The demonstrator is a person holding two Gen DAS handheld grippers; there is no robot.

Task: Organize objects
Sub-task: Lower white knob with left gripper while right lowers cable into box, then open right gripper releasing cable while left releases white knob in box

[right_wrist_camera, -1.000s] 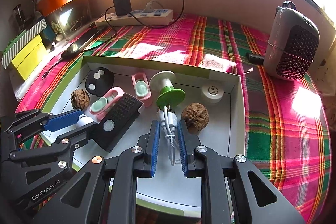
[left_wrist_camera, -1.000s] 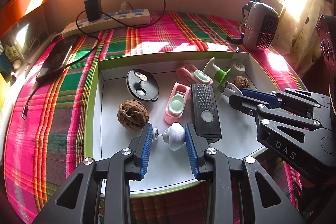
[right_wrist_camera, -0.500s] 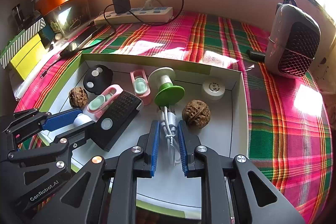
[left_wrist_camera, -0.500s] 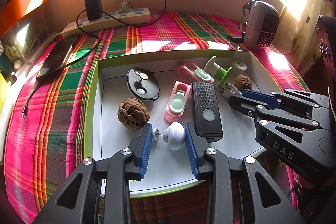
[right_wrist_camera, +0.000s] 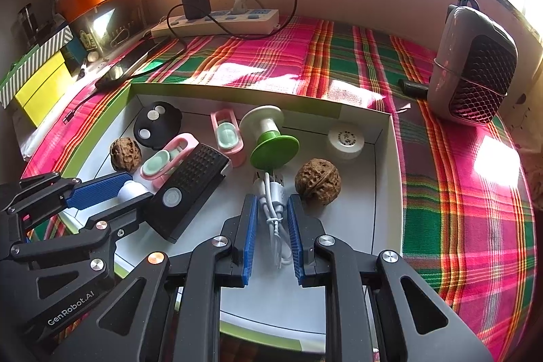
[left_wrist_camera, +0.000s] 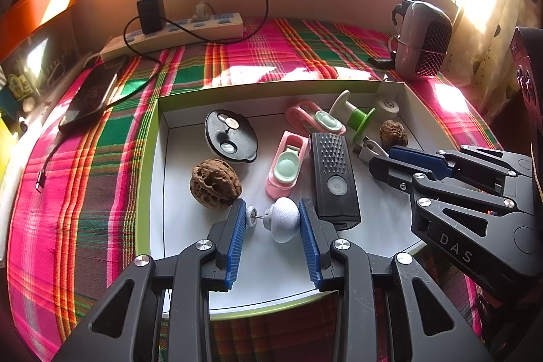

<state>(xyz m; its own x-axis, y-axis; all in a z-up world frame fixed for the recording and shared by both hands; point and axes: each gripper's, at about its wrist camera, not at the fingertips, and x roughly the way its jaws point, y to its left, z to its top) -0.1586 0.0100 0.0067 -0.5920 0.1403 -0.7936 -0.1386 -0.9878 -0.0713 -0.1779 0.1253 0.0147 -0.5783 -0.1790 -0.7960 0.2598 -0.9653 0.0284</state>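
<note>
A white box with a green rim (left_wrist_camera: 149,192) (right_wrist_camera: 387,158) lies on the plaid cloth. My left gripper (left_wrist_camera: 271,221) is shut on a small white round-headed piece with a pin (left_wrist_camera: 281,219), low over the box floor. My right gripper (right_wrist_camera: 271,209) is shut on a bundled white cable with a plug (right_wrist_camera: 271,192); it also shows in the left wrist view (left_wrist_camera: 387,163). In the box lie two walnuts (left_wrist_camera: 215,184) (right_wrist_camera: 317,180), a black ridged device (left_wrist_camera: 334,178), a black round lid (left_wrist_camera: 230,136), two pink-and-mint clips (left_wrist_camera: 286,165) (left_wrist_camera: 314,117), a green-and-white spool (right_wrist_camera: 269,138) and a white cap (right_wrist_camera: 346,139).
A power strip with a black charger (left_wrist_camera: 169,29) lies at the back. A phone (left_wrist_camera: 90,94) lies at the left on the cloth. A grey and maroon heater (right_wrist_camera: 475,67) stands at the back right. Yellow and striped boxes (right_wrist_camera: 37,80) stand at the far left.
Both grippers have drawn back slightly with their objects held. The objects in the box have not moved.
</note>
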